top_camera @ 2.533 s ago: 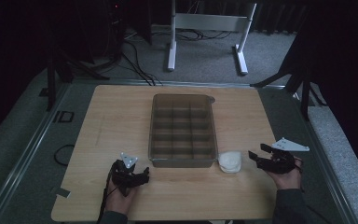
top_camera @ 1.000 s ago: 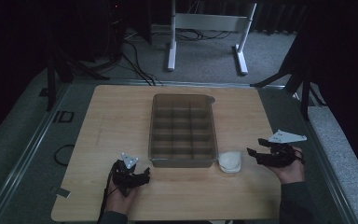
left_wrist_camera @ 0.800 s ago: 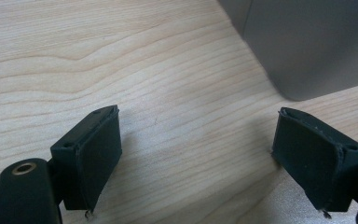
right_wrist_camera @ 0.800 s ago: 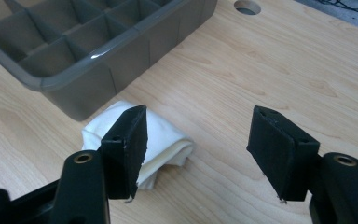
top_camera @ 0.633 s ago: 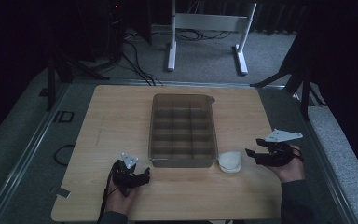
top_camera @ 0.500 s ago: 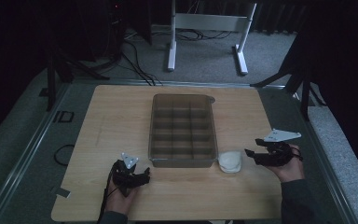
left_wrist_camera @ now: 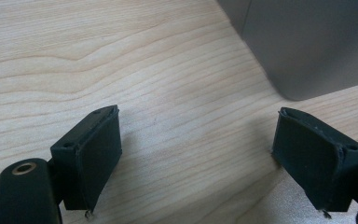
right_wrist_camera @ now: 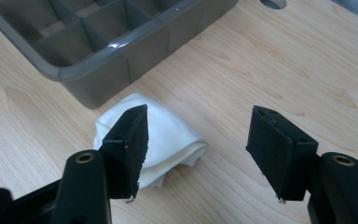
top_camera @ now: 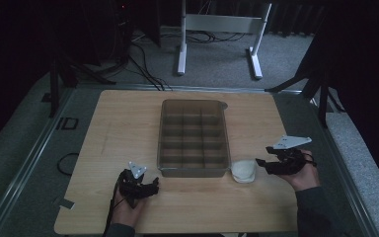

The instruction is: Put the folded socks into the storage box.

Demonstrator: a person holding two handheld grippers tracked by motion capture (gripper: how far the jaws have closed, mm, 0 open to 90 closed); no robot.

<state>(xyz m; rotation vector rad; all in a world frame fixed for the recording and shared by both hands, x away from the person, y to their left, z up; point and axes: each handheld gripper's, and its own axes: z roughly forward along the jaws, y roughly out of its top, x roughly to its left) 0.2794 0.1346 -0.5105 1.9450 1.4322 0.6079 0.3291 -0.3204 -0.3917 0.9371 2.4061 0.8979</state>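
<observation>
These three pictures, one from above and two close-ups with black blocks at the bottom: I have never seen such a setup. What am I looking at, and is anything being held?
No robot arm here: a person sits at a wooden table with a hand-held gripper in each hand. The high view looks down from above the person's side; the left gripper is near the bottom left, the right gripper at the right.

The other two pictures come from cameras riding on the grippers. The black blocks are each gripper's own fingers.

On the table stands a grey tray divided into compartments, which look empty. Beside its near right corner lies a folded white cloth.

Nothing is held. Both grippers are open: the left gripper view shows bare wood between its fingers; in the right gripper view the cloth lies just ahead, partly behind one finger.
</observation>
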